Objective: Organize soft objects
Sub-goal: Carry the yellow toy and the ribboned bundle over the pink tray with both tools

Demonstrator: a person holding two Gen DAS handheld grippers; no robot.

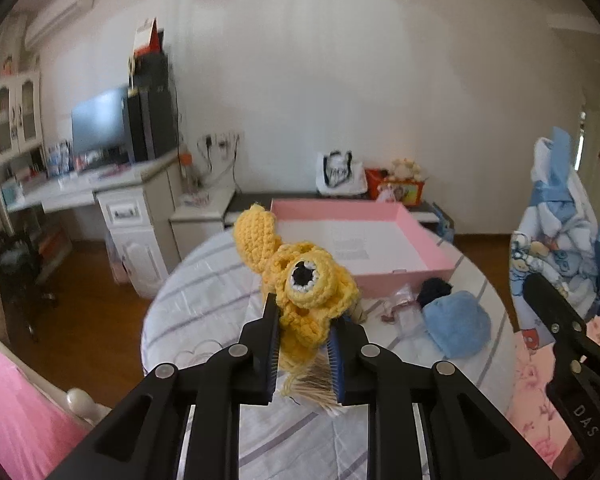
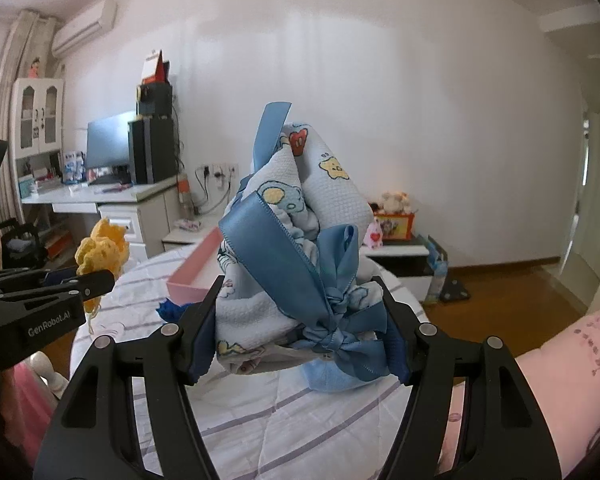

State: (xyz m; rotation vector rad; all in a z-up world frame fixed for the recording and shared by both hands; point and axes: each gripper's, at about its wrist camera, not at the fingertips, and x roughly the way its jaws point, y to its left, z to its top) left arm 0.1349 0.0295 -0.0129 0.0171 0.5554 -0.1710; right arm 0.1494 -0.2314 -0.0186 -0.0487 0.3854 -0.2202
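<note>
The left gripper is closed on a yellow crochet toy, which sits between its two jaws and is lifted above the table; the toy's round eye with a black centre faces the camera, and one knitted limb sticks up to the left. Pale fringe hangs from the toy just under the jaws. The right gripper holds a light blue printed cloth bundle tied with a blue satin ribbon — the bundle fills the gap between the jaws and rises well above them, with the bow near the right jaw. In the left wrist view this same bundle shows at the right edge, held up beside the table, and in the right wrist view the yellow toy appears at the left in the other gripper. Under both grippers is a round table with a white cover that has thin purple stripes. On it stands an open pink box with a white inside, behind the yellow toy, and near its front edge lie a light blue fuzzy item and a dark blue one, touching each other. Farther back there are a white desk with a monitor, a low cabinet with a white bag, a white wall and a wooden floor.
</note>
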